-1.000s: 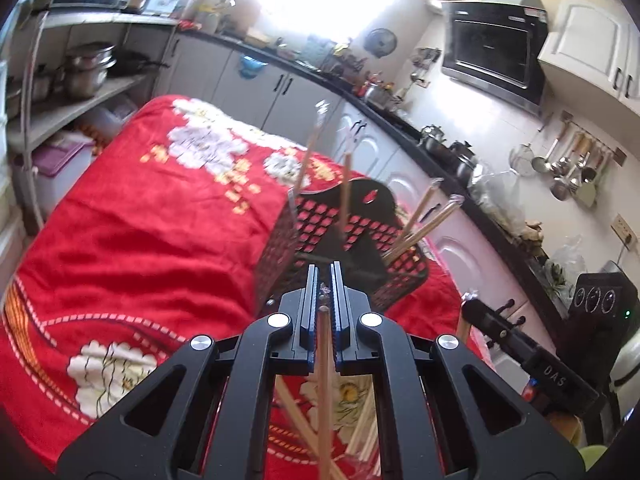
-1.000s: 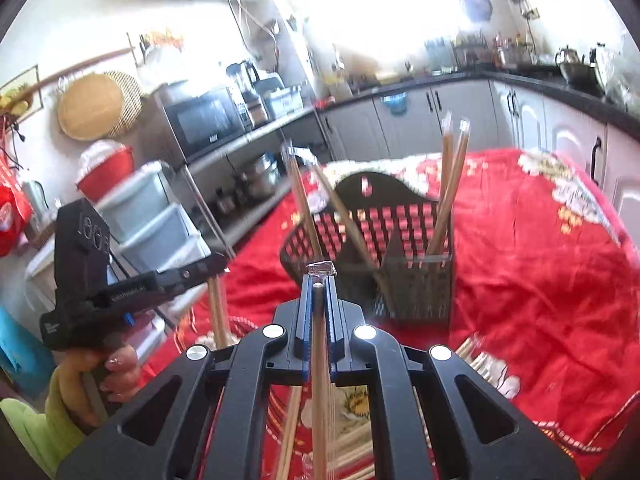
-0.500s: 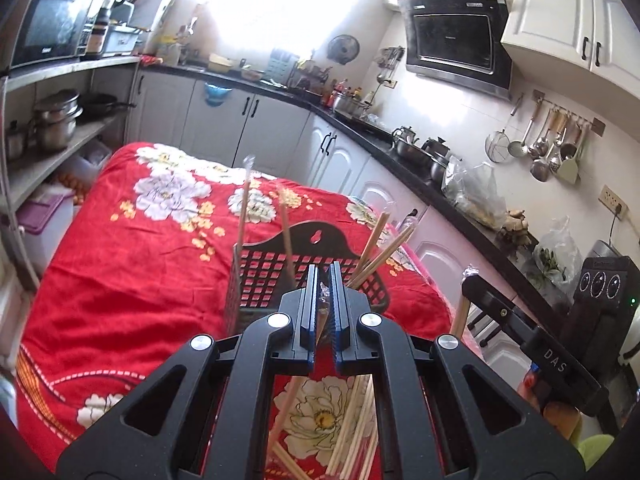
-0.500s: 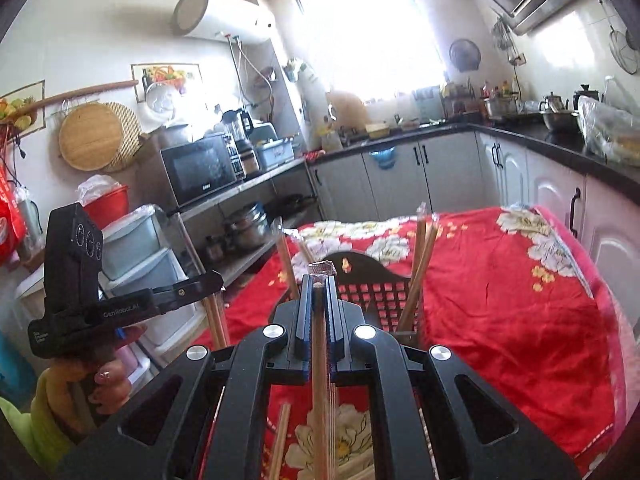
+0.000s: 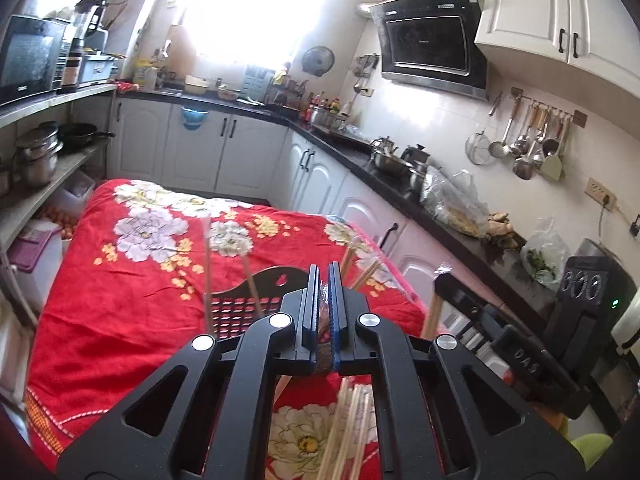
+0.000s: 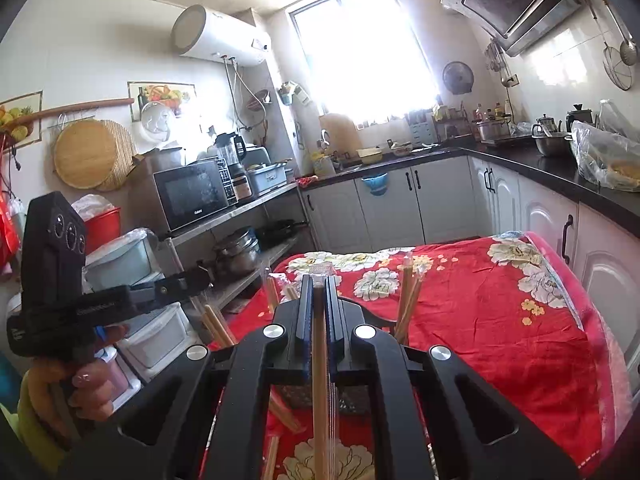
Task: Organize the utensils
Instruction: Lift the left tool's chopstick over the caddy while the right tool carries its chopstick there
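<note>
Bright sun is pouring through the window. White cupboards are standing under a black counter. A red flowery cloth is covering the desk.

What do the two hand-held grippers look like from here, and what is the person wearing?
Both are matte black frames with silver pivot screws and blue-edged pads: left hand-held gripper, right hand-held gripper. The left one's body carries three round dials and white lettering. A yellow-green sleeve shows at the wrist.

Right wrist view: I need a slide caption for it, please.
Right gripper shut on a wooden chopstick, raised over the black utensil basket on a red floral cloth.
</note>
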